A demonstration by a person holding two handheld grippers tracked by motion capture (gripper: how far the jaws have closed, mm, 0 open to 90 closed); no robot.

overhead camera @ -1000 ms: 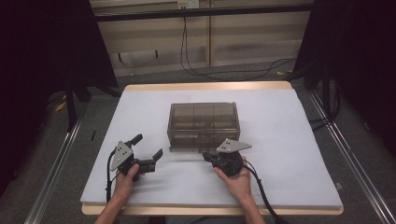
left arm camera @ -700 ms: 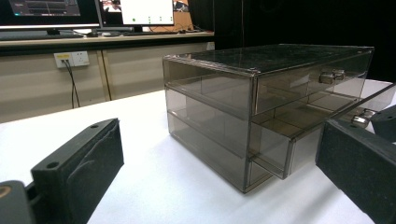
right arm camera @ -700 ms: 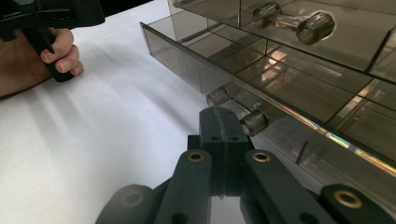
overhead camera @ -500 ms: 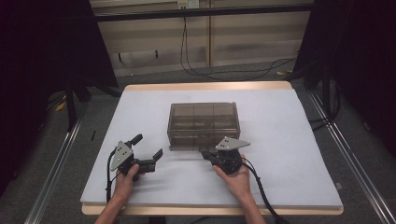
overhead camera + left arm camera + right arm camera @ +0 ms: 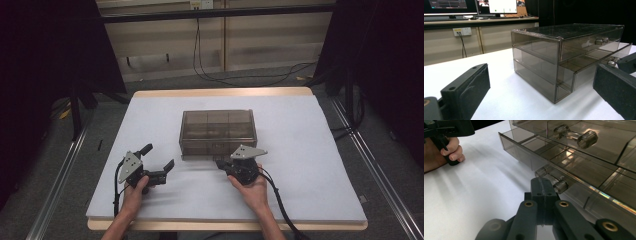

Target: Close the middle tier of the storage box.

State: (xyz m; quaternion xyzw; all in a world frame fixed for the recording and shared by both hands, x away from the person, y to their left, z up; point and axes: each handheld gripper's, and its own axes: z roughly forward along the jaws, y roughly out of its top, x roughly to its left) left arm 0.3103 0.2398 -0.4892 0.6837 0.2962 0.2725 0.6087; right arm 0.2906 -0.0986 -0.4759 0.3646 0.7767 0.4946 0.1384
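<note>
A smoky clear two-drawer box (image 5: 218,131) stands mid-table. Its lower drawer (image 5: 596,58) is slid out a little. My right gripper (image 5: 223,163) is at the box's front. In the right gripper view the right gripper (image 5: 544,182) has its jaws pressed together, and their tips cover the middle of the lower drawer's clear handle (image 5: 556,185). I cannot tell whether the handle is pinched. The upper handle (image 5: 576,135) is free. My left gripper (image 5: 159,157) rests open on the table to the left of the box, and its jaws frame the box (image 5: 564,57).
The white table (image 5: 320,150) has bare room on every side of the box. Cables (image 5: 277,197) trail from the right gripper toward the front edge. Beyond the table are a wall with an outlet (image 5: 461,31) and monitors on a desk.
</note>
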